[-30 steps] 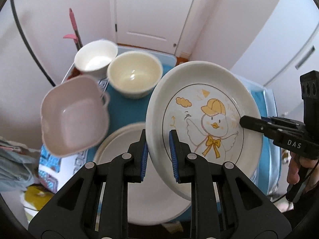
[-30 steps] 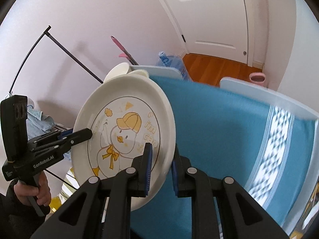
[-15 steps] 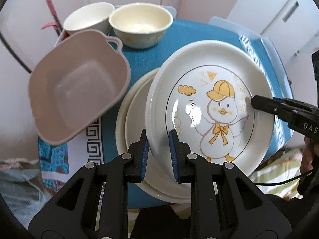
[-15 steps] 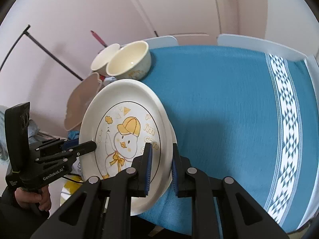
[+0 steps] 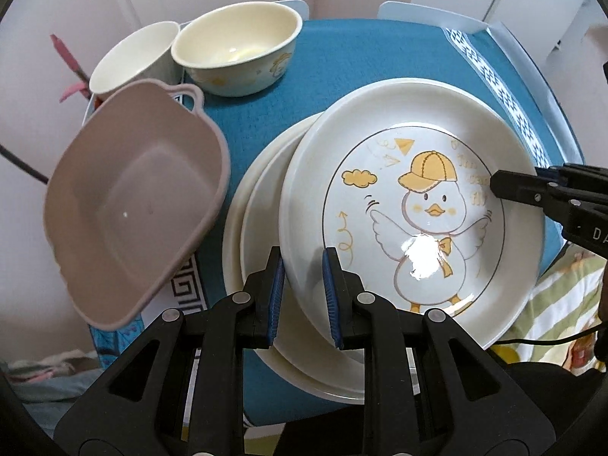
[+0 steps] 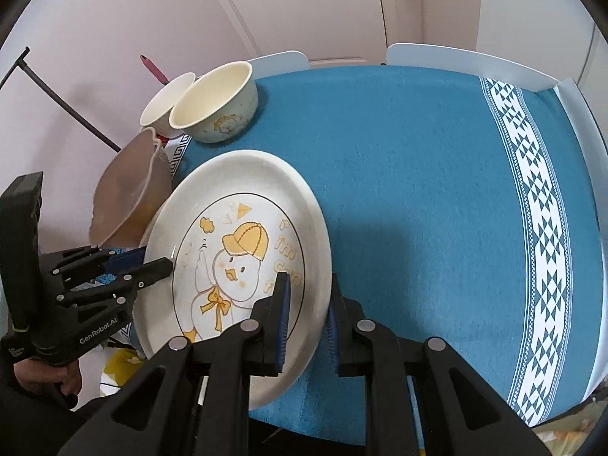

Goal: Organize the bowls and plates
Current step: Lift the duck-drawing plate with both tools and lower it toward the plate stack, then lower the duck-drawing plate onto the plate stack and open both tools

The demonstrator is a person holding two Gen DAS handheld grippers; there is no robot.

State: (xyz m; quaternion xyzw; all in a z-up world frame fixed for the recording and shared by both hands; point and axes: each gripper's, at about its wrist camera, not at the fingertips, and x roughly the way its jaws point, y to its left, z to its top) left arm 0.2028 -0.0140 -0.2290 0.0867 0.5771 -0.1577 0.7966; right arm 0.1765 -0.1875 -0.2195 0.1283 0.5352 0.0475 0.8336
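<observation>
A cream plate with a yellow-capped duck drawing [image 5: 410, 205] [image 6: 235, 250] is held at its rim by both grippers. My left gripper [image 5: 302, 285] is shut on its left edge and my right gripper [image 6: 306, 306] is shut on its right edge. The duck plate hangs tilted just above a stack of plain cream plates [image 5: 258, 224] on the blue tablecloth [image 6: 418, 174]. Its right side sticks out past the stack.
A pink square bowl with handles [image 5: 133, 205] sits left of the stack, overhanging the table edge. A cream bowl [image 5: 235, 49] and a white bowl [image 5: 133, 60] stand at the far left corner. The tablecloth has a white patterned band [image 6: 539, 228] at the right.
Both grippers have lowered the duck plate from a steep tilt to nearly flat over the plain plate stack, and the cameras now look down on the table.
</observation>
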